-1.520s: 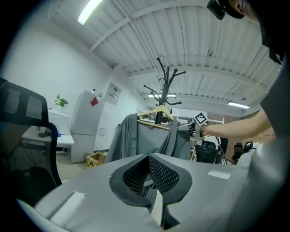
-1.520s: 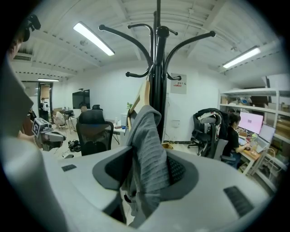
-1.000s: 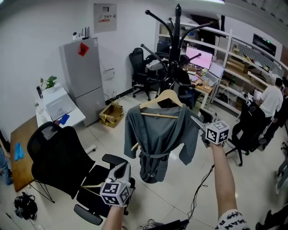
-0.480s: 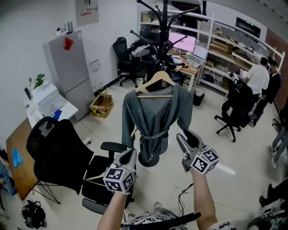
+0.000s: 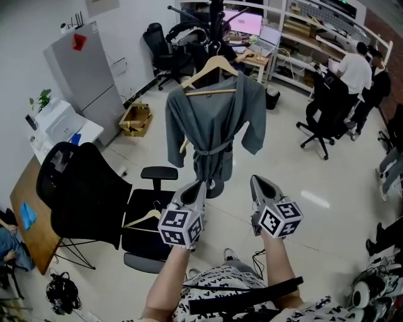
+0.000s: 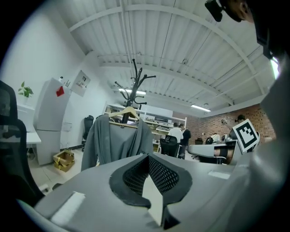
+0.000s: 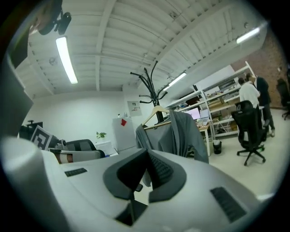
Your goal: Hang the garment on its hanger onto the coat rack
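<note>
Garment [image 5: 214,126] on wooden hanger [image 5: 213,65] is hung on coat rack [image 5: 217,16], above tiled office floor [image 5: 327,182]. Since a second ago, right gripper [image 5: 258,181] was pulled back from the sleeve, beside left gripper [image 5: 198,183]. Black office chair [image 5: 82,201] sits left, clear of the garment.
Left gripper view: jaws clenched, nothing held.
Right gripper view: jaws just closed, nothing between them.

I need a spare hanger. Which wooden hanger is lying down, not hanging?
The bare hanger on the black chair's seat; the one on the coat rack hangs upright and carries the grey robe.
</note>
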Demonstrator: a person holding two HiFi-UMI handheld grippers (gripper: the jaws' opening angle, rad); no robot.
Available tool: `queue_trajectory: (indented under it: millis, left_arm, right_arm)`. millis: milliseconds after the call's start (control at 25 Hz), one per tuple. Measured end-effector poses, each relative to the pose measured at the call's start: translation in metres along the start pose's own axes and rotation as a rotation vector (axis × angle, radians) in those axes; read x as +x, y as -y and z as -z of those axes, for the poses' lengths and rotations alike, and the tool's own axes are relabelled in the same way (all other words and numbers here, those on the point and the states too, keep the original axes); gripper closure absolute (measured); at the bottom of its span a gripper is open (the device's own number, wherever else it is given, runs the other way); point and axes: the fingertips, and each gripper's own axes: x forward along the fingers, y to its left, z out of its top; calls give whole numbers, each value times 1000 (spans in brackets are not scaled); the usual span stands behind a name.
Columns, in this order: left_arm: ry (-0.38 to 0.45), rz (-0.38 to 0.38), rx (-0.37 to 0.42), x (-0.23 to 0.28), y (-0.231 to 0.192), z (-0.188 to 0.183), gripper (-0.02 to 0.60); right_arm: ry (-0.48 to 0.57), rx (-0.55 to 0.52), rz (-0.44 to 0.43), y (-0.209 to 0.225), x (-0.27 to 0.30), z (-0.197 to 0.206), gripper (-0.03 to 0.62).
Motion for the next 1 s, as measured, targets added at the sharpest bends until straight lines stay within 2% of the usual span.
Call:
queue_trajectory:
  millis: [280,1000]
  left_arm:
    - [-7,12,1,0,16,7,596]
    - [13,4,-15,-5,16,5,596]
  right_arm:
    - [-74,-80,37,3,-7,9,594]
    - [-89,-96,23,-3,-8,13,594]
